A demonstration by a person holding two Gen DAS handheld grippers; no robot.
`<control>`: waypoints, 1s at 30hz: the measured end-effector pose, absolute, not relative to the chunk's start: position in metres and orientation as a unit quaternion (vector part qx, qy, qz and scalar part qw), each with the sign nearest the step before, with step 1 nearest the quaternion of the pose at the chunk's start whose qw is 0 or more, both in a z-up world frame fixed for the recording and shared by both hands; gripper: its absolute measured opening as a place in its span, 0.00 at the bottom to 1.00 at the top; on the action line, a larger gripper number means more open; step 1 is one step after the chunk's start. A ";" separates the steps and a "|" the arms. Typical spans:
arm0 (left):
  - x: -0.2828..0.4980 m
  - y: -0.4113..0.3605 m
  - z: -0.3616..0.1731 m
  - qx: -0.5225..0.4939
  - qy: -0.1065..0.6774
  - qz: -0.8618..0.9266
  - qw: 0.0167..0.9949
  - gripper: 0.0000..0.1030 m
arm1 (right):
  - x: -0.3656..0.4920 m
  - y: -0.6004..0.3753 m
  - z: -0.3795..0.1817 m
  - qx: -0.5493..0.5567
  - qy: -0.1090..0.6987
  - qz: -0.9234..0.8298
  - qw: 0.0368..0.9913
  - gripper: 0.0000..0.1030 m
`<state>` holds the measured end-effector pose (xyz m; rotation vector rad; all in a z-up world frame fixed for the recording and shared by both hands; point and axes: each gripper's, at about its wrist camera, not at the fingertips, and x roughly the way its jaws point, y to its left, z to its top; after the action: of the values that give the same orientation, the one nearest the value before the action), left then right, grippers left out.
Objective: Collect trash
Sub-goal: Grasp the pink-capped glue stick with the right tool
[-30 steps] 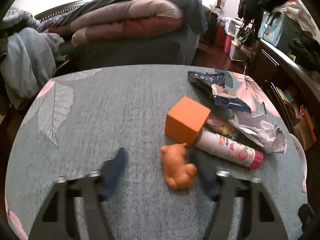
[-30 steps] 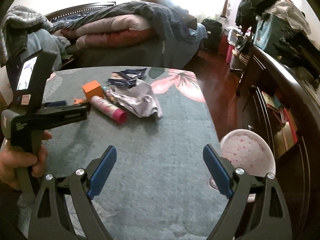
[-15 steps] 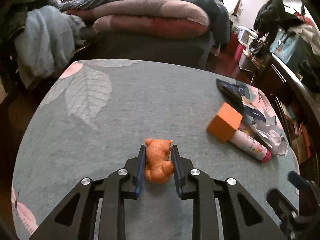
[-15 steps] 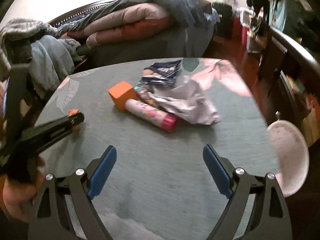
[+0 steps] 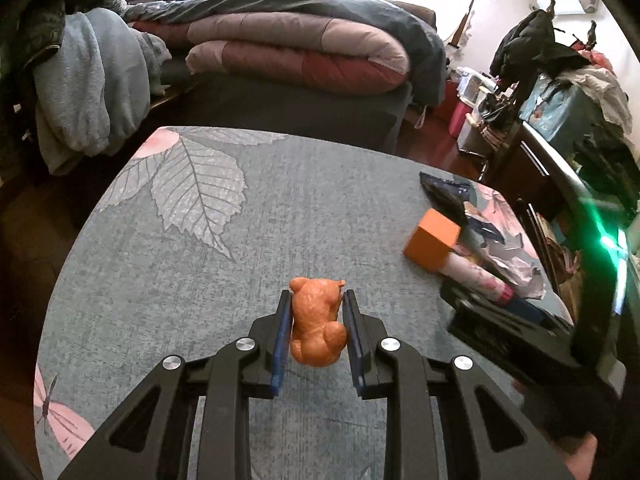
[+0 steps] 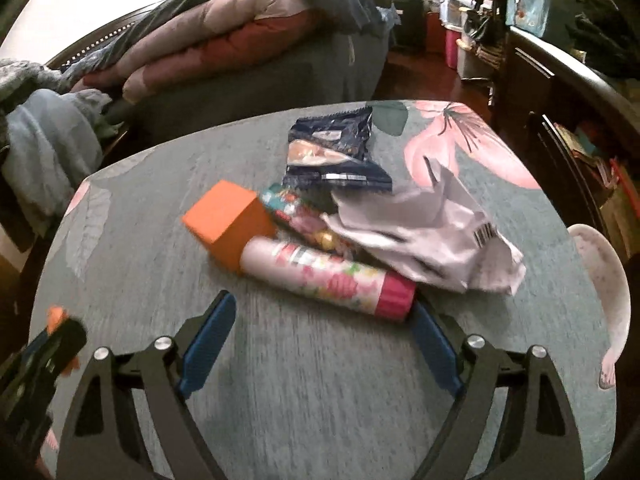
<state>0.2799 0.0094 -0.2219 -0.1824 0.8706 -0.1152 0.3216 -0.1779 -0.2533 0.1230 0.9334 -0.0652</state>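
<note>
between left hand-held gripper (image 5: 316, 320) pads: orange toy (image 5: 316, 330)

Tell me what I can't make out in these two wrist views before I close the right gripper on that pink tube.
- pink tube: right wrist view, motion blur hides its print.
- colourful wrapper: right wrist view, mostly under the orange block and white crumpled bag.
- right gripper: open, jaws just narrowing; left wrist view shows only a dark blur.
- white bin: cut by the table edge, inside hidden.
- orange toy bear in left gripper: underside unseen.
</note>
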 end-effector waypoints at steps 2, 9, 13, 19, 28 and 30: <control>0.278 0.011 -0.221 -0.090 0.419 -0.060 0.902 0.25 | 0.328 -0.176 -0.254 0.060 0.448 -0.041 0.891 0.81; 0.276 0.019 -0.220 -0.096 0.416 -0.058 0.902 0.25 | 0.336 -0.169 -0.254 0.039 0.439 -0.052 0.896 0.68; 0.275 0.024 -0.219 -0.098 0.416 -0.051 0.903 0.25 | 0.338 -0.167 -0.254 0.028 0.447 -0.047 0.893 0.72; 0.273 0.027 -0.218 -0.103 0.414 -0.050 0.903 0.25 | 0.345 -0.155 -0.258 0.028 0.450 -0.041 0.892 0.92; 0.273 0.032 -0.220 -0.105 0.416 -0.048 0.902 0.25 | 0.365 -0.152 -0.256 0.038 0.442 -0.063 0.894 0.85; 0.272 0.034 -0.219 -0.107 0.415 -0.048 0.902 0.25 | 0.362 -0.153 -0.256 0.039 0.445 -0.054 0.893 0.85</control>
<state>0.2722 0.0342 -0.2188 -0.2203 0.8573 -0.0995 0.3617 -0.1532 -0.2556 0.0814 0.9237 -0.1119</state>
